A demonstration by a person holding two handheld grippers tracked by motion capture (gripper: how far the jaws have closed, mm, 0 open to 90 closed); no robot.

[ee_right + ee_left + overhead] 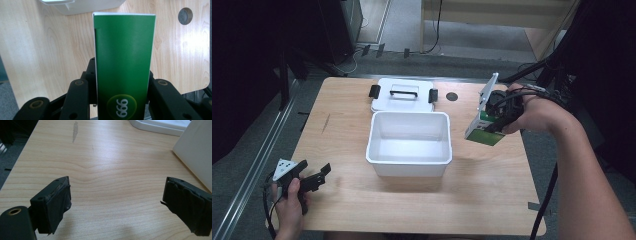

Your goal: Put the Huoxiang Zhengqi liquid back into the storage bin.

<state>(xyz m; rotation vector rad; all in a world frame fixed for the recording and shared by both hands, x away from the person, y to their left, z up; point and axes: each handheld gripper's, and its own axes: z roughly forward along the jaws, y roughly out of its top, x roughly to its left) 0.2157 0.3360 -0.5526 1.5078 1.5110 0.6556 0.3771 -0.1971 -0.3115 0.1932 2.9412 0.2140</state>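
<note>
My right gripper (pixel 495 121) is shut on a green and white carton (pixel 484 131), held in the air to the right of the white tub (pixel 409 159). In the right gripper view the green carton (pixel 124 62) stands between both jaws, with a round "999" mark near its lower end. The tub's inside holds nothing. My left gripper (pixel 323 175) rests at the table's front left corner, open; in the left gripper view its two black pads (pixel 58 206) stand wide apart over bare wood.
The tub's white lid (pixel 402 95) with a black handle and black clips lies behind the tub. A round hole (pixel 452 96) sits in the wooden table (pixel 352 210) to the right of the lid. A tub wall (pixel 193 150) rises at the left gripper's right.
</note>
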